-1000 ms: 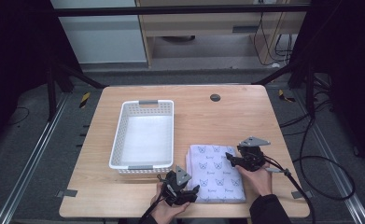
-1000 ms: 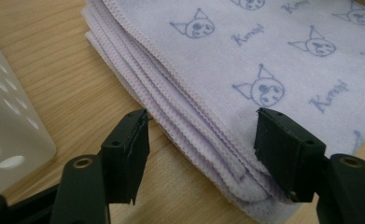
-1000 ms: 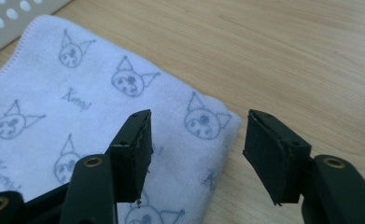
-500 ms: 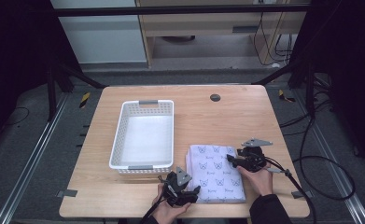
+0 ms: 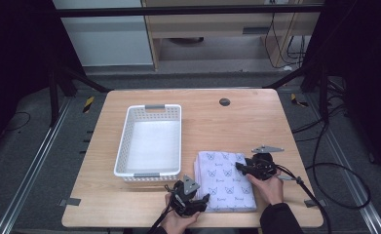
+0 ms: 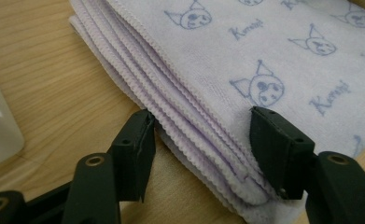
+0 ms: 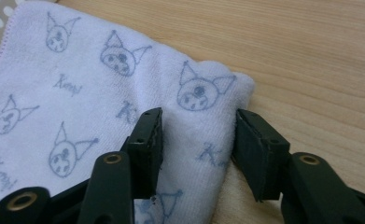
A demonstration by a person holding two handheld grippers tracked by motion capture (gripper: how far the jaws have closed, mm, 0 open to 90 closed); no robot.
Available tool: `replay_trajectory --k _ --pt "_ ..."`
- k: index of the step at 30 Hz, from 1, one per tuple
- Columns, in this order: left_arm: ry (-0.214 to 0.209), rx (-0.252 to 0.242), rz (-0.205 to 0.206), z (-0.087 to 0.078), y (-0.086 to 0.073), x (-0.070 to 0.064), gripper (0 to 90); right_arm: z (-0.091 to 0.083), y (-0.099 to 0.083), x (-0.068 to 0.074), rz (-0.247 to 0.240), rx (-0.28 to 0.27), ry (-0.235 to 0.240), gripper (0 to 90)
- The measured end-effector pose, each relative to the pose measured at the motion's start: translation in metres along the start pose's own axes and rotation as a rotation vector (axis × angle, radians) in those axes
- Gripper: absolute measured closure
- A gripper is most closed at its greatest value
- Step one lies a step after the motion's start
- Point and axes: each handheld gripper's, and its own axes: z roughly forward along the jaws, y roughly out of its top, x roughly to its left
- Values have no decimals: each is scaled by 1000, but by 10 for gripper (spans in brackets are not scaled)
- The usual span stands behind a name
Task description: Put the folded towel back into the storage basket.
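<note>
A folded white towel (image 5: 224,180) with blue cat faces lies flat on the wooden table (image 5: 246,122), right of the basket. My left gripper (image 5: 201,200) is at its near left corner. In the left gripper view the left gripper (image 6: 202,121) is open, with the stacked towel (image 6: 245,56) edges between its jaws. My right gripper (image 5: 240,169) is at the towel's right edge. The right gripper (image 7: 199,119) is also open and straddles the rounded fold of the towel (image 7: 77,93), one jaw over the cloth and one beside it.
A white perforated basket (image 5: 149,141) stands to the left of the towel, with nothing in it. A small dark round hole (image 5: 224,102) sits near the table's far edge. Cables (image 5: 319,175) trail off the table's right side.
Both grippers have shifted only slightly at the towel's edges. The towel lies as before.
</note>
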Motion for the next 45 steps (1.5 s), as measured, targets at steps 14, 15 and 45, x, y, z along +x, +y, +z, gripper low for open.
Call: replay_trajectory --k 14,15,45 --pt "-87 19 -15 1 3 4 569 -2 1 2 32 -1 37 737" --pt "-96 23 -21 1 4 4 581 -2 1 2 33 -3 38 744" --pt "-114 -92 46 -37 20 8 746 -59 21 23 -66 -190 80 763"
